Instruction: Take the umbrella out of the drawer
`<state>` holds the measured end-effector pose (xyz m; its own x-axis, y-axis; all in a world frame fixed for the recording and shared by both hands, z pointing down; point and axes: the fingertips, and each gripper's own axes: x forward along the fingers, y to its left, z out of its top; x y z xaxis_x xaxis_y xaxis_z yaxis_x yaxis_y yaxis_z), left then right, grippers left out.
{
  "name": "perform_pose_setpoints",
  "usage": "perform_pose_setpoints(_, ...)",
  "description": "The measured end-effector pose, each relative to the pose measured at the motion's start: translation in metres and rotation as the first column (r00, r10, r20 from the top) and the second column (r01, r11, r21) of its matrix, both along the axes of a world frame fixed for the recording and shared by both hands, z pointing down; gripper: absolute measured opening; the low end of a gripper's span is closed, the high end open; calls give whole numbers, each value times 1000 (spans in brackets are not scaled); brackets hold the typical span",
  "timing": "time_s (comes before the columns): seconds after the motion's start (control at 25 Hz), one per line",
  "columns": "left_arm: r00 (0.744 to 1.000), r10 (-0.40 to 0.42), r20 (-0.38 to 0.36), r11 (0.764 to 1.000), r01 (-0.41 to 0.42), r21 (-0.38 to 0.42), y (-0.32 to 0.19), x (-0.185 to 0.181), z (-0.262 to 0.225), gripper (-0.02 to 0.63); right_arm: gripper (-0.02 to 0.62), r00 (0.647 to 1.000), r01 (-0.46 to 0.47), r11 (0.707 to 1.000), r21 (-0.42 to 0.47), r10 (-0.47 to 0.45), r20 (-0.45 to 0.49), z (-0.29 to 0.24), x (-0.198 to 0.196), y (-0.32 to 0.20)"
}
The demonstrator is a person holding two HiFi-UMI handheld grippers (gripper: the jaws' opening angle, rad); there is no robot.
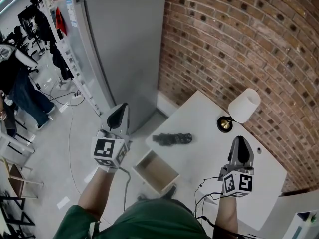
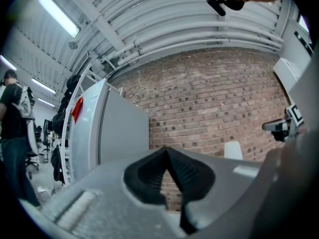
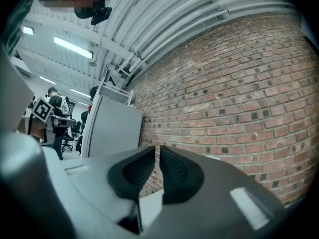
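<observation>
A folded black umbrella (image 1: 172,139) lies on the white table (image 1: 209,128), near its left edge. Just below it the drawer (image 1: 155,171) stands pulled out, and its inside looks bare. My left gripper (image 1: 118,111) hovers left of the table over the floor, jaws shut and holding nothing (image 2: 167,152). My right gripper (image 1: 240,144) is above the right part of the table, well right of the umbrella. Its jaws stand a narrow slit apart with nothing between them (image 3: 154,152). Neither gripper view shows the umbrella; both look level at the brick wall.
A lamp with a white shade (image 1: 244,105) and brass base stands at the back of the table. A brick wall (image 1: 239,39) runs behind it, and a tall grey cabinet (image 1: 124,49) stands to the left. A person (image 1: 17,91) stands far left among chairs. Cables trail over the floor.
</observation>
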<state>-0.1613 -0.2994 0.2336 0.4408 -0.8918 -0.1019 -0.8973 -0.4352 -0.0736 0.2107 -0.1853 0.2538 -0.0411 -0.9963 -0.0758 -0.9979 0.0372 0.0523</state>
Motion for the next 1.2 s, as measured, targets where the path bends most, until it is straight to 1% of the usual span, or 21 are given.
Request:
perform_pose_setpoints(0.28, 1000, -12, 18, 1000, 12, -8, -3, 1, 4, -2, 28, 1000, 7, 1000, 4, -7, 1, 0, 2, -3)
perform_pose_setpoints(1.2, 1000, -6, 26, 1000, 6, -31, -15, 17, 15, -2, 21, 1000, 16, 1000, -12, -16, 15, 12, 12, -17)
